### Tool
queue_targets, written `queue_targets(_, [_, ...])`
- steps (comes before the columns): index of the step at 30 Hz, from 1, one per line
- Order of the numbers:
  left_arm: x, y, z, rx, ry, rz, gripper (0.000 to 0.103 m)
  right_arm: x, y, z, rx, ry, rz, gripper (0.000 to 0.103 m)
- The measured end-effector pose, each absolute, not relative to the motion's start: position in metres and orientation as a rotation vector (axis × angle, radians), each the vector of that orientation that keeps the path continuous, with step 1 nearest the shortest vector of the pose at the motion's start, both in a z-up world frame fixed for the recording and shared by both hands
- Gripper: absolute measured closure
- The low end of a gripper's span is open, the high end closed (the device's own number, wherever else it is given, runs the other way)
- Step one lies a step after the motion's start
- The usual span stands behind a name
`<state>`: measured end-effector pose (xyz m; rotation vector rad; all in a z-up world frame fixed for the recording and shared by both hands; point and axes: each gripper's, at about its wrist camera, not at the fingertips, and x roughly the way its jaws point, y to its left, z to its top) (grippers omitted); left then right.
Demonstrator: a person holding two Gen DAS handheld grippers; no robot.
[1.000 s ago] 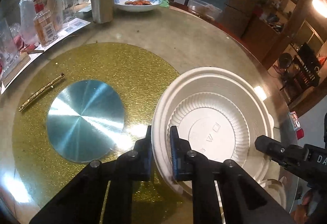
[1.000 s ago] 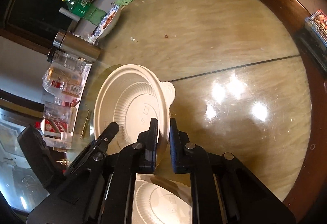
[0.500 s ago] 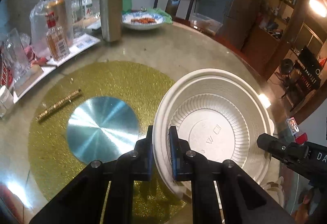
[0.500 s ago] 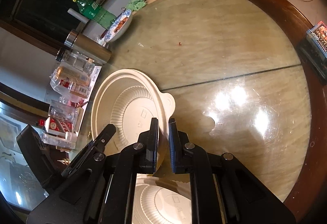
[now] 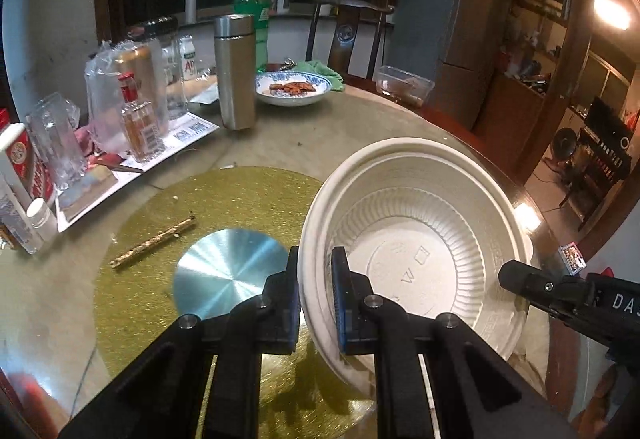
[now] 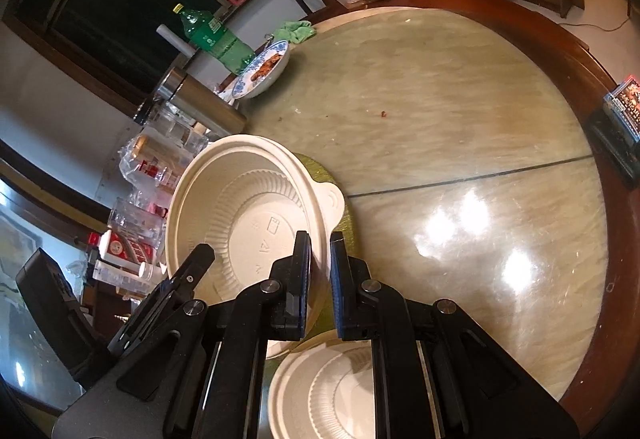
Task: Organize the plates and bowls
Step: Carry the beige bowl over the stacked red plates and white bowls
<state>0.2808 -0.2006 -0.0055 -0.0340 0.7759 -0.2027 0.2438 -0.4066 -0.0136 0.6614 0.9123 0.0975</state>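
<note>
- Left wrist view: a round, glass-topped beige table (image 5: pixel 352 127) carries a glittery gold round mat (image 5: pixel 224 199) with a shiny blue metal disc (image 5: pixel 224 271) at its centre; beyond stand a brushed-steel flask (image 5: pixel 235 73), a blue-patterned china dish of food (image 5: pixel 294 90) and a green plastic bottle (image 5: pixel 256 19), with a dark window behind.
- The left gripper (image 5: pixel 316 293) pinches the near-left rim of a cream disposable ribbed bowl (image 5: pixel 416 251), which is off the table and tilted, its opening facing up and toward the camera.
- Right wrist view: the right gripper (image 6: pixel 320 271) pinches the same bowl's rim beside its small tab, which points toward the open tabletop.
- A second cream ribbed bowl (image 6: pixel 320 395) sits below the fingers.
</note>
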Motion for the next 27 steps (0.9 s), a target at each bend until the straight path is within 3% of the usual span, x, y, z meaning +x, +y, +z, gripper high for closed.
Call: queue_targets(27, [0.179,-0.107,0.013,-0.049,0.741,-0.050,0.090,0.165,-0.304,0.011,0.555,0.898,0.235,0.094])
